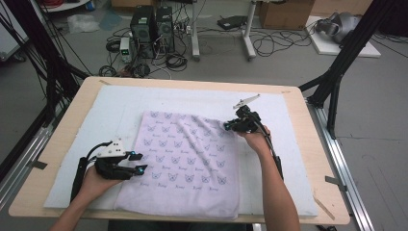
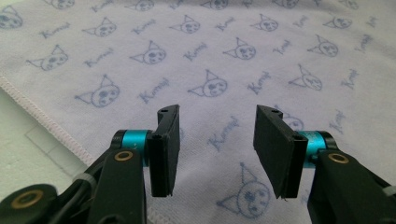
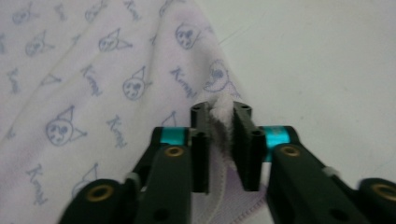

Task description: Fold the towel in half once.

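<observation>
Jaws of the right gripper (image 3: 219,149) pinch the towel (image 1: 185,161) corner thinly; it may slip. Left gripper (image 2: 217,149) gapes, empty.

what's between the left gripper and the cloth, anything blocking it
Nothing visible. The left gripper hovers over the near-left part of the lilac cat-print cloth, jaws apart with bare fabric showing between them. The right gripper pinches the cloth's far right corner, away from the left one.
</observation>
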### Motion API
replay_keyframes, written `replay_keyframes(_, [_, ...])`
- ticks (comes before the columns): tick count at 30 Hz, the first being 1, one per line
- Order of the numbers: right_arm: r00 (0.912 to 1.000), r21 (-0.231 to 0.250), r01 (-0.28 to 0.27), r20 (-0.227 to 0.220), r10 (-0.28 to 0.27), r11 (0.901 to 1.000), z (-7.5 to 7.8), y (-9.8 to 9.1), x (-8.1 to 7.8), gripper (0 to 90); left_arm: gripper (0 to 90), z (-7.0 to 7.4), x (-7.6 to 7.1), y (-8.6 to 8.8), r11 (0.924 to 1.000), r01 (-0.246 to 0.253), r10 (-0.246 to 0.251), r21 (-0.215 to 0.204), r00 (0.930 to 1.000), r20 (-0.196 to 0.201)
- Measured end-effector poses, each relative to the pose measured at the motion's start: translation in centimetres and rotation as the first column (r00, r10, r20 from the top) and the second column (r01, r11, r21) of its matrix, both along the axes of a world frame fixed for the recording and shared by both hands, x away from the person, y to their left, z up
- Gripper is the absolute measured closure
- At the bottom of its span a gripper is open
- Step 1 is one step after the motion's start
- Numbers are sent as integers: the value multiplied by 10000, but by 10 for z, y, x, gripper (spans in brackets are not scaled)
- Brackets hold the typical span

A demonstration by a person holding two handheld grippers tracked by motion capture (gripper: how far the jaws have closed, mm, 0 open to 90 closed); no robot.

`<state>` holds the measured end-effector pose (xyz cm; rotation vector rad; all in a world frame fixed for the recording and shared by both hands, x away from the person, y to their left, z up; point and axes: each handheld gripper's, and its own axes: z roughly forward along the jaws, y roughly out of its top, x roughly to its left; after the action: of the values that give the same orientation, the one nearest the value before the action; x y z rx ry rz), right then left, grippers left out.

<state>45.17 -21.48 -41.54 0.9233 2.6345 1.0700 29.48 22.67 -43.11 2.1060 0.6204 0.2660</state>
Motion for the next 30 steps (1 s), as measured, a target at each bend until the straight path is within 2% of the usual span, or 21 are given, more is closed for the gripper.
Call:
replay_keyframes(1, [9997,44,-257,16,257,9997,1,3,-2,836,512,0,0,1,10000,-47,47,0,10000,-17])
replay_keyframes(3, [9970,-313,-769,10,770,9965,-3,9,-9,836,511,0,0,3,10000,-47,47,10,10000,-2])
replay_keyframes(4, [9943,-602,-1055,-223,1043,9926,-6,12,-12,829,511,0,-1,3,9999,-99,99,15,10000,3])
replay_keyframes(5, [9917,-678,-1262,-314,1243,9897,-7,14,-15,799,510,0,-1,4,9999,-137,137,-12,9999,1])
replay_keyframes(7, [9914,-226,-1265,-361,1256,9917,-4,14,-18,752,509,0,-1,5,9999,-119,119,-14,9999,8])
replay_keyframes(8, [9912,-43,-1309,-227,1308,9914,1,14,-20,745,509,0,-1,5,9999,-123,123,-1,9999,10])
replay_keyframes(9, [9908,55,-1352,54,1352,9908,6,13,-21,742,507,0,-1,4,9999,-121,121,19,9999,20])
replay_keyframes(13, [9927,224,-1121,474,1110,9934,22,13,-18,732,500,0,0,2,9999,-106,106,-14,9999,23])
replay_keyframes(15, [9953,353,-940,259,931,9949,24,11,-11,736,499,1,-1,2,9999,-117,117,-18,9999,29])
replay_keyframes(17, [9961,322,-876,153,872,9956,24,11,-7,782,498,1,-1,3,9999,-131,130,17,9999,51])
replay_keyframes(18, [9961,274,-878,-52,880,9958,22,12,-6,792,498,1,-1,3,9999,-156,156,22,9999,55])
replay_keyframes(19, [9953,-11,-949,-172,948,9955,19,15,-6,820,498,1,-1,4,9999,-172,171,13,9998,71])
replay_keyframes(20, [9954,-510,-951,-165,944,9942,17,18,-7,829,497,1,-1,5,9998,-185,185,4,9998,67])
replay_keyframes(21, [9954,-736,-956,-84,953,9927,14,19,-9,831,497,1,-1,6,9998,-197,197,-19,9998,80])
replay_keyframes(23, [9944,-721,-1057,-77,1054,9918,9,19,-14,839,497,2,-1,7,9997,-238,238,-30,9997,93])
replay_keyframes(25, [9964,-1026,-835,77,847,9912,5,15,-15,841,496,1,-1,6,9998,-218,218,-19,9997,75])
replay_keyframes(27, [9986,-987,-197,468,244,9949,8,5,-13,840,496,1,-1,5,9998,-181,181,11,9998,79])
replay_keyframes(28, [9954,-913,230,943,-143,9956,13,-1,-12,836,496,1,-1,5,9998,-190,190,34,9998,88])
replay_keyframes(29, [9903,-631,647,1272,-563,9959,16,-7,-10,836,495,1,-1,5,9998,-174,174,55,9998,86])
replay_keyframes(30, [9869,-557,953,1357,-870,9939,18,-12,-7,827,495,1,-1,4,9998,-192,192,48,9998,87])
